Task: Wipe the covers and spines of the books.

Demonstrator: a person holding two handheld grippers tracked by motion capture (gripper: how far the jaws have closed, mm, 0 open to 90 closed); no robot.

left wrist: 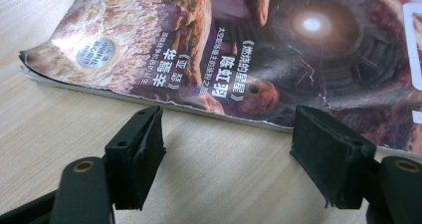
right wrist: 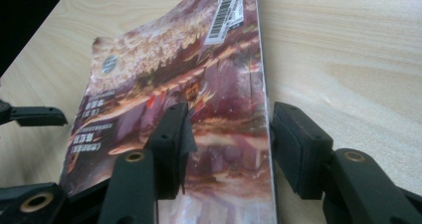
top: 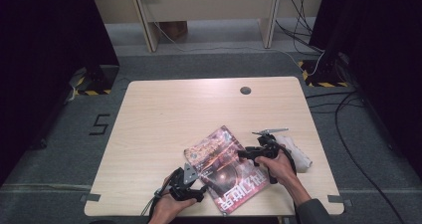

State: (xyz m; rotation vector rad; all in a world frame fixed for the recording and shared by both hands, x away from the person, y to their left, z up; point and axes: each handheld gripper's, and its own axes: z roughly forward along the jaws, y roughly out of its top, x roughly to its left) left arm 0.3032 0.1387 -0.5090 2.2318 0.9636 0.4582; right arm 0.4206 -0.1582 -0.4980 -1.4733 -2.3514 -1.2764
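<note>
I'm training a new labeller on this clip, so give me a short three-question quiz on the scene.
1. True or false: the left tool has closed on the magazine.
2. Which tool straddles the magazine's edge: A left, B right?
3. What lies on the table just beyond the right hand?

Key: 1 false, its pads stand apart just short of the magazine; 2 B; 3 a white cloth.

L tongs (top: pixel 199 191) gaping wide, R tongs (top: pixel 244 154) half-spread, both low.
</note>
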